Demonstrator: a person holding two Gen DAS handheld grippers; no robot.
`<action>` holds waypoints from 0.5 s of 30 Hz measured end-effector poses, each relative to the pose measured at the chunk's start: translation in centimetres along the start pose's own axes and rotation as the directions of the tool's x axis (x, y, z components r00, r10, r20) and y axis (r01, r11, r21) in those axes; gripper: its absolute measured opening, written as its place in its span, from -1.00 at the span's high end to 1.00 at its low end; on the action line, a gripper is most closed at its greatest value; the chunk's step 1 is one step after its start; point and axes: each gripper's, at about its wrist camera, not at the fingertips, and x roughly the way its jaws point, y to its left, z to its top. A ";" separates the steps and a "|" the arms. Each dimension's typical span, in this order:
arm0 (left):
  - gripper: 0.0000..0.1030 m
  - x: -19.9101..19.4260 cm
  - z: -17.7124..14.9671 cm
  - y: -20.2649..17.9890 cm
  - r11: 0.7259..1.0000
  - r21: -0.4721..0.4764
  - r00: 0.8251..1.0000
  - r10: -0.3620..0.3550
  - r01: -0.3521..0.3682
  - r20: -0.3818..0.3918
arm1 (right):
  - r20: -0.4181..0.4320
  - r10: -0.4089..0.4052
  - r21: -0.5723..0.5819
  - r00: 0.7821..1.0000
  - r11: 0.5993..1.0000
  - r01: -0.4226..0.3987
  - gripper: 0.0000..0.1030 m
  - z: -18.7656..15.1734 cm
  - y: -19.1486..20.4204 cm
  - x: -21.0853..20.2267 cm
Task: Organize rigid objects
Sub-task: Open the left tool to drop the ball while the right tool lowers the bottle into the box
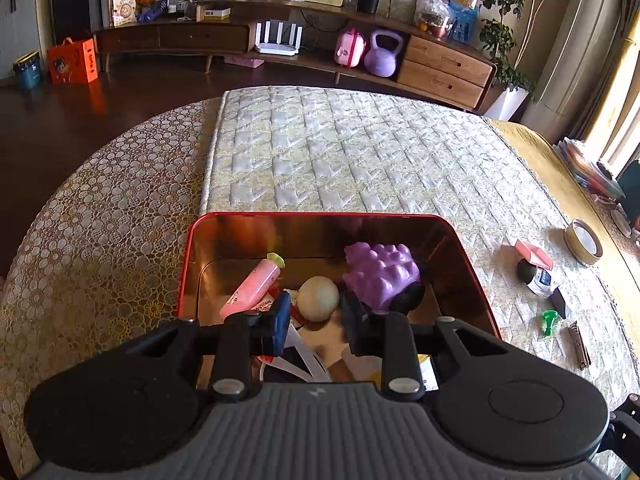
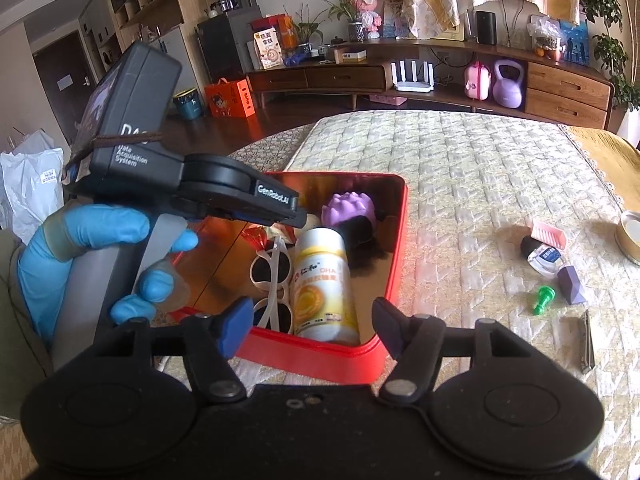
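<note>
Red metal tin, rectangular with rounded corners and a mirror-bright copper-toned inside, sits on a pale quilted mat over a round, lace-covered table, with a low wooden media console along the far wall. Inside lie a white supplement bottle with a yellow label, white-framed sunglasses, a purple knobbly plastic toy, a pink tube and a cream ball. Left gripper hangs over the tin's near end, jaws narrowly parted and empty. Right gripper hovers at the tin's near rim, jaws wide, nothing between them. Bare mat stretches beyond the tin; to its right lie a green plastic peg, a purple faceted block and a small clear bottle.
</note>
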 end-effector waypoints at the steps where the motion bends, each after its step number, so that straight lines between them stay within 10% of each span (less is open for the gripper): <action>1: 0.45 -0.3 -0.1 0.0 1.000 0.001 1.000 -0.002 0.002 0.005 | 0.005 0.000 0.002 1.000 1.000 0.000 -0.35 0.0 -0.1 -0.3; 8: 0.35 -2.2 -0.7 -0.4 1.000 -0.006 1.000 -0.021 0.021 0.020 | 0.032 -0.015 0.023 0.999 1.000 0.014 -0.42 -0.3 -1.0 -2.0; 11: -0.27 -3.2 -1.2 -0.7 1.000 -0.002 0.999 -0.013 0.014 0.048 | 0.049 -0.028 0.042 0.998 0.999 0.026 -0.45 -0.6 -1.7 -3.0; 15: -0.35 -4.3 -1.8 -1.0 1.000 -0.004 0.998 -0.022 0.022 0.062 | 0.081 -0.051 0.082 0.995 0.996 0.045 -0.63 -1.0 -3.2 -4.3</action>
